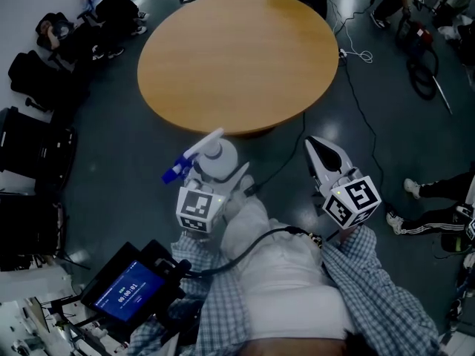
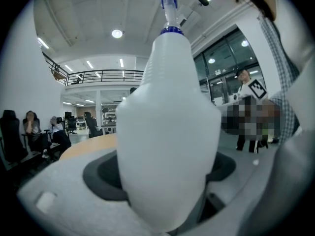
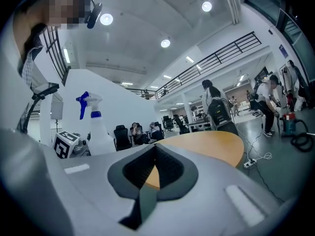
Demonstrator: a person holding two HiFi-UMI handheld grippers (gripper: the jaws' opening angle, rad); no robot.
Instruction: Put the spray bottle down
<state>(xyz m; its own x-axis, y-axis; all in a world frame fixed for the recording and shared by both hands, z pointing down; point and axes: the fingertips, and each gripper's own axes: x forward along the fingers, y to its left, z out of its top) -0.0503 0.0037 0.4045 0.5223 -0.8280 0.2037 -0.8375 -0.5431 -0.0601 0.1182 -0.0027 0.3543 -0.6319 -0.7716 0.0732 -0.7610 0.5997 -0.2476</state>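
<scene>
A white spray bottle (image 1: 217,159) with a blue nozzle (image 1: 175,173) is held upright in my left gripper (image 1: 220,173), which is shut on its body. In the left gripper view the bottle (image 2: 167,132) fills the middle between the grey jaws. It hangs over the dark floor, just short of the near edge of the round wooden table (image 1: 237,58). My right gripper (image 1: 313,146) is beside it on the right, shut with nothing in it. In the right gripper view its tips (image 3: 155,147) meet, the table (image 3: 209,144) lies beyond, and the bottle (image 3: 98,132) stands at the left.
Black chairs (image 1: 33,150) and seated people (image 1: 104,10) are along the left wall. Cables and a power strip (image 1: 356,54) lie on the floor to the table's right. A person's legs (image 1: 434,202) reach in at the right edge. A lit screen (image 1: 122,295) sits at the lower left.
</scene>
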